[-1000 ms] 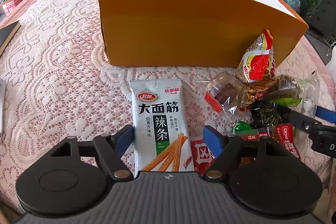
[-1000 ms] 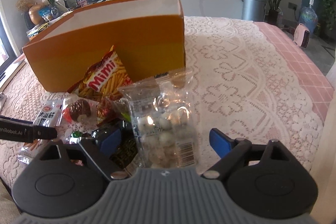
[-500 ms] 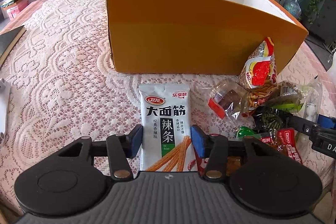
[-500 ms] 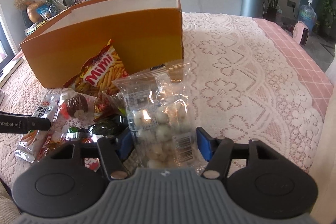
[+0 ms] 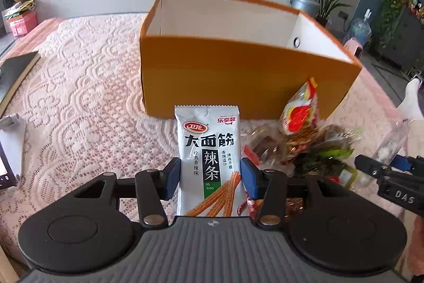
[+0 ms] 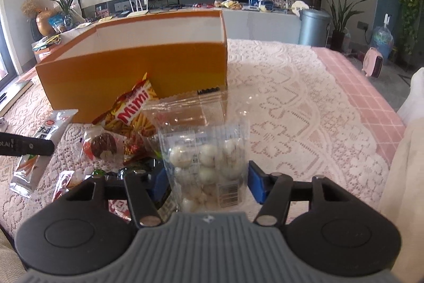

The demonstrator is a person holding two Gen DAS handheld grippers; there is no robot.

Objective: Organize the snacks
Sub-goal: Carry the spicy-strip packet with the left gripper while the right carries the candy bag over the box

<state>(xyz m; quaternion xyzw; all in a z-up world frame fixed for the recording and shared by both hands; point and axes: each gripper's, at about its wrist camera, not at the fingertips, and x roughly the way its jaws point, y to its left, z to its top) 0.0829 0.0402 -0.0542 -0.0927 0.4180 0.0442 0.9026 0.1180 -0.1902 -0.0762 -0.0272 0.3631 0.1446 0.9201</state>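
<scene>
Both grippers' fingers (image 5: 173, 178) closed on packets; white packet (image 5: 209, 158) lifted.

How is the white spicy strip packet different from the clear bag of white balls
The spicy strip packet is opaque white with printed lettering; the clear bag shows its round white balls. The packet is flat, the bag bulges. The left gripper clamps the packet, the right gripper the bag. Both stand before the orange box.
</scene>
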